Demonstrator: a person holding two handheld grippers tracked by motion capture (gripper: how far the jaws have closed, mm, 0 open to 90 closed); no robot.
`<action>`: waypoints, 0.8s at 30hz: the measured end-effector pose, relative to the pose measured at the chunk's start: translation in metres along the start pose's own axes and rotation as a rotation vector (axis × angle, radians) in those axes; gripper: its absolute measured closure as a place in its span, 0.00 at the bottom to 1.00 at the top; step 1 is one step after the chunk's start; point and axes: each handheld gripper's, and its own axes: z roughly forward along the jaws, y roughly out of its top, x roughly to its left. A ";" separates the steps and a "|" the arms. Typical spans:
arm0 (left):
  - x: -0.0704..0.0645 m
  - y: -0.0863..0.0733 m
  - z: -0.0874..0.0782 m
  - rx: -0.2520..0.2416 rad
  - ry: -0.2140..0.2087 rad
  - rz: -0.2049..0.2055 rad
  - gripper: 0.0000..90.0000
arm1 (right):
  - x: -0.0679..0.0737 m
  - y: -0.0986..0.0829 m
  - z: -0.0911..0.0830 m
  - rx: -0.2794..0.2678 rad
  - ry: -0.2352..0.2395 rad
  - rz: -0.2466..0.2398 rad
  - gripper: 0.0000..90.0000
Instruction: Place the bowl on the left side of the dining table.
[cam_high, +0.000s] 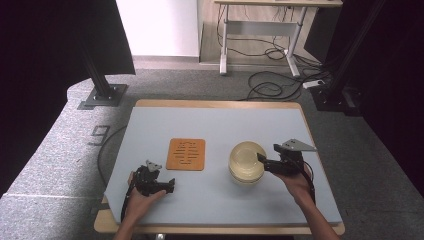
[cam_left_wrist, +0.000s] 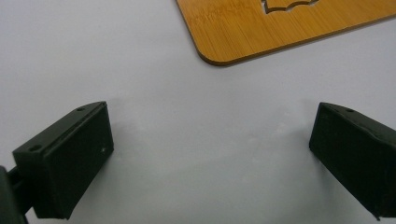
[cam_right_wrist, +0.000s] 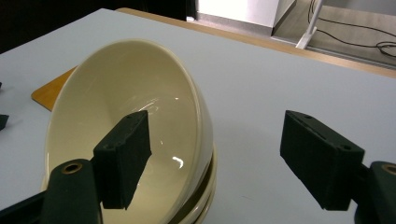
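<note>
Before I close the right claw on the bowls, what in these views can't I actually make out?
- How many cream bowls are stacked: right gripper view, the tilted top bowl covers the lower rims.
- Whether a jaw touches the bowl wall: high view too small; in the right gripper view the right claw straddles the rim, open.
- The bamboo trivet cutout pattern: left gripper view, cut off by the top edge.

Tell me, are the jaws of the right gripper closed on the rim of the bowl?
No, the right gripper is open, with one jaw inside the cream bowl and the other out over the table.
</note>
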 end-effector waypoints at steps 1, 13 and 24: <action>0.000 0.000 0.000 0.000 0.000 0.000 0.00 | 0.000 0.000 0.002 0.001 -0.005 0.002 0.28; 0.000 0.000 0.000 0.001 0.002 0.000 0.00 | 0.009 0.002 0.022 0.028 -0.014 -0.010 0.30; 0.000 0.000 0.000 0.000 0.002 -0.001 0.00 | 0.016 0.005 0.031 0.039 -0.027 -0.009 0.31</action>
